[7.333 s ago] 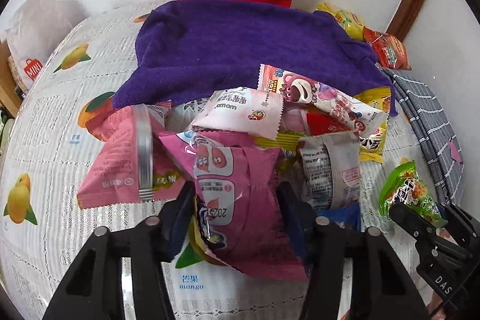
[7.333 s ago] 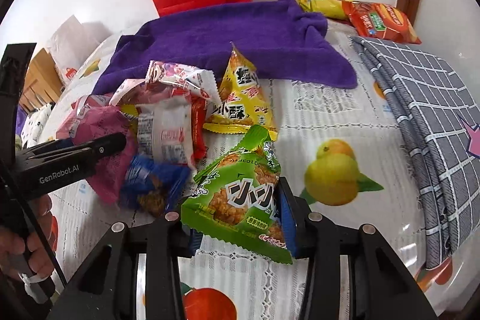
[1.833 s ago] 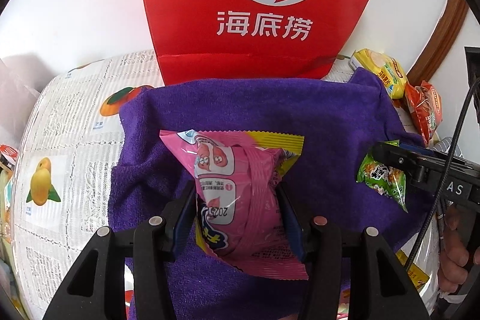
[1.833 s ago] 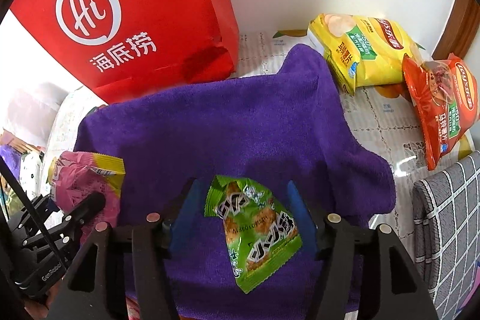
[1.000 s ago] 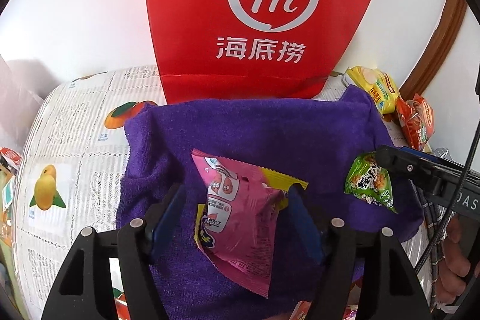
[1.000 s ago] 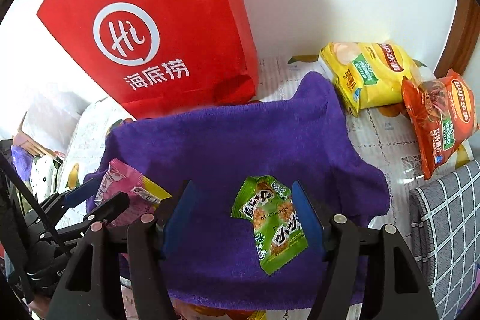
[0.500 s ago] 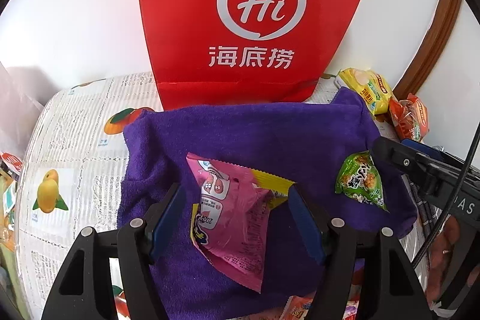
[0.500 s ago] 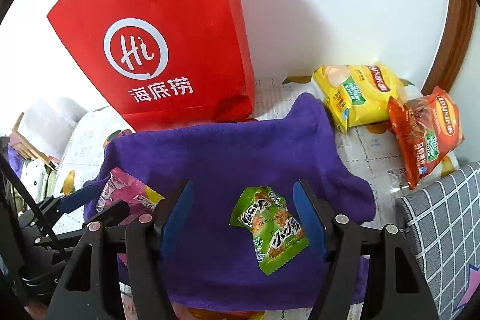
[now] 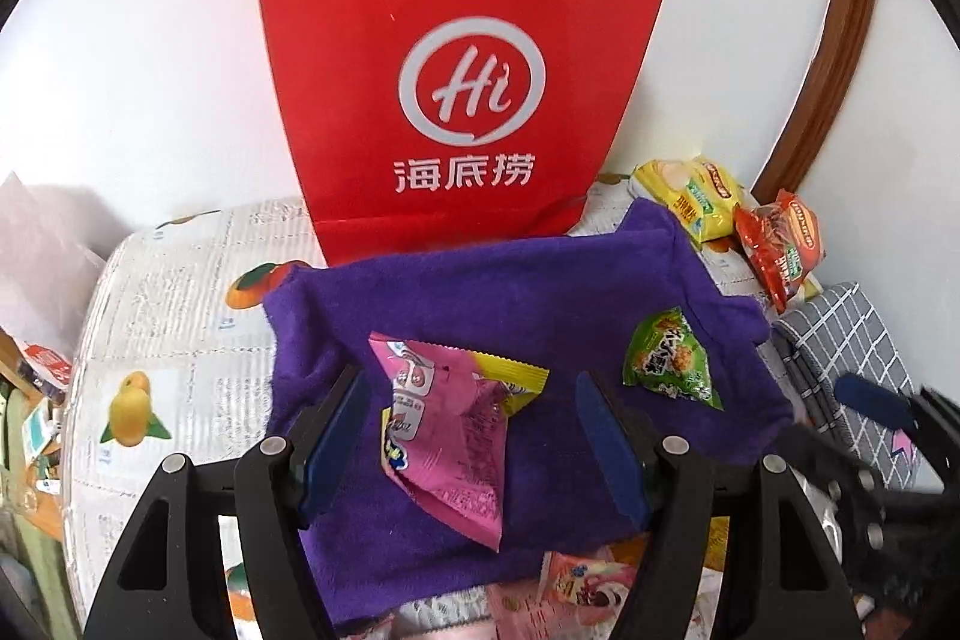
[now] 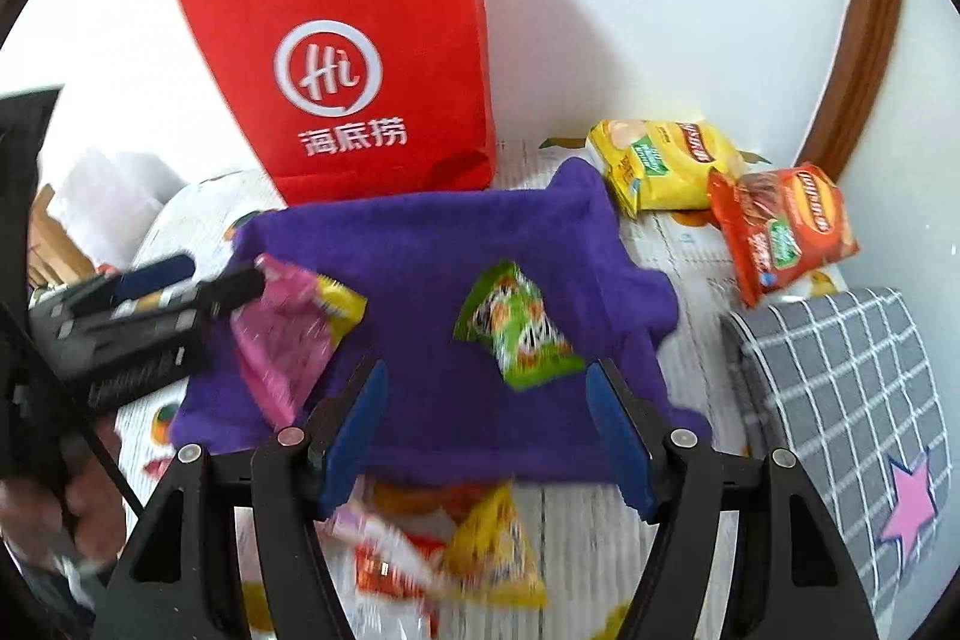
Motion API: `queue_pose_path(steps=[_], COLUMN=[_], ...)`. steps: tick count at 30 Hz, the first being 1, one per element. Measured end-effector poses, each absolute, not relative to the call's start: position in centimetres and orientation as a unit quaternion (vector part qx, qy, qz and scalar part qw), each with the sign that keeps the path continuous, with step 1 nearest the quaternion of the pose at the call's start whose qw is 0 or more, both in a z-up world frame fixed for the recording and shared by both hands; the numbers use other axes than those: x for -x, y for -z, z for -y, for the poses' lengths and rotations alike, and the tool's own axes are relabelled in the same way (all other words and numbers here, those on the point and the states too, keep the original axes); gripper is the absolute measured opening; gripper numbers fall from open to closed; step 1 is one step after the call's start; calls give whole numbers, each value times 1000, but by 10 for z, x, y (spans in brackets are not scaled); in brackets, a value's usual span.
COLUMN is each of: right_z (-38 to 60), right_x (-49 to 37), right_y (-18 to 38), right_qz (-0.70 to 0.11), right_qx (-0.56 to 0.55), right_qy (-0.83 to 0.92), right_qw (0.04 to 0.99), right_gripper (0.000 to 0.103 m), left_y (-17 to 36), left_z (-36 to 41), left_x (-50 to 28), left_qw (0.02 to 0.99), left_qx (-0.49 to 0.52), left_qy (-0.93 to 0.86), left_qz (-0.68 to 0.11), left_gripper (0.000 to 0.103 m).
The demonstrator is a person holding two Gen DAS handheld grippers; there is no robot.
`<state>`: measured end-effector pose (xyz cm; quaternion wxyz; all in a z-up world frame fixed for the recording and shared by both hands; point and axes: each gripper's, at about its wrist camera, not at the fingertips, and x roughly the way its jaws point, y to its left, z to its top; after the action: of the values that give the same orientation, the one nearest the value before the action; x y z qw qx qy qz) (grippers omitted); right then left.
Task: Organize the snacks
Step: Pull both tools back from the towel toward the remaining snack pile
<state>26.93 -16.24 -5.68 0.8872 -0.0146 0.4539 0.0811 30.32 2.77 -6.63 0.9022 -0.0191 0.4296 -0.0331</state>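
Observation:
A pink snack packet (image 9: pixel 450 424) lies loose on the purple towel (image 9: pixel 510 292), between the parted fingers of my left gripper (image 9: pixel 474 436), which is open and touches nothing. To its right on the towel lies a green triangular snack packet (image 9: pixel 669 352). In the right wrist view the green packet (image 10: pixel 516 325) sits on the towel (image 10: pixel 432 244) beyond my right gripper (image 10: pixel 486 430), open and empty. The pink packet (image 10: pixel 282 334) shows at the left there, by the left gripper's fingers (image 10: pixel 234 289).
A red paper bag (image 9: pixel 456 88) stands against the wall behind the towel. A yellow chip bag (image 10: pixel 666 169) and an orange-red one (image 10: pixel 780 226) lie at the back right. A grey checked cloth (image 10: pixel 852 400) covers the right side. Several loose snacks (image 10: pixel 480 550) lie in front of the towel.
Both grippers have pulled back and up from the towel, so the packets look smaller and farther off. The right gripper moved fast, blurring its view. Both packets stay on the towel.

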Motion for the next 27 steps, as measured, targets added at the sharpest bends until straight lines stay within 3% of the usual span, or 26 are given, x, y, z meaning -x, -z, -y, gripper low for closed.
queue_pose_path(steps=[11, 27], right_z=[153, 140], right_x=[-213, -131], right_y=[38, 45], right_qz=[-451, -465], right_qx=[-24, -22], right_qy=[-95, -118], right_qw=[887, 877], right_gripper=[68, 68], left_y=[45, 59], left_z=[-48, -47], left_x=[-228, -138], left_qw=[908, 901], left_qx=[21, 33], left_qy=[38, 48], left_qz=[-416, -429], left_gripper=[69, 69])
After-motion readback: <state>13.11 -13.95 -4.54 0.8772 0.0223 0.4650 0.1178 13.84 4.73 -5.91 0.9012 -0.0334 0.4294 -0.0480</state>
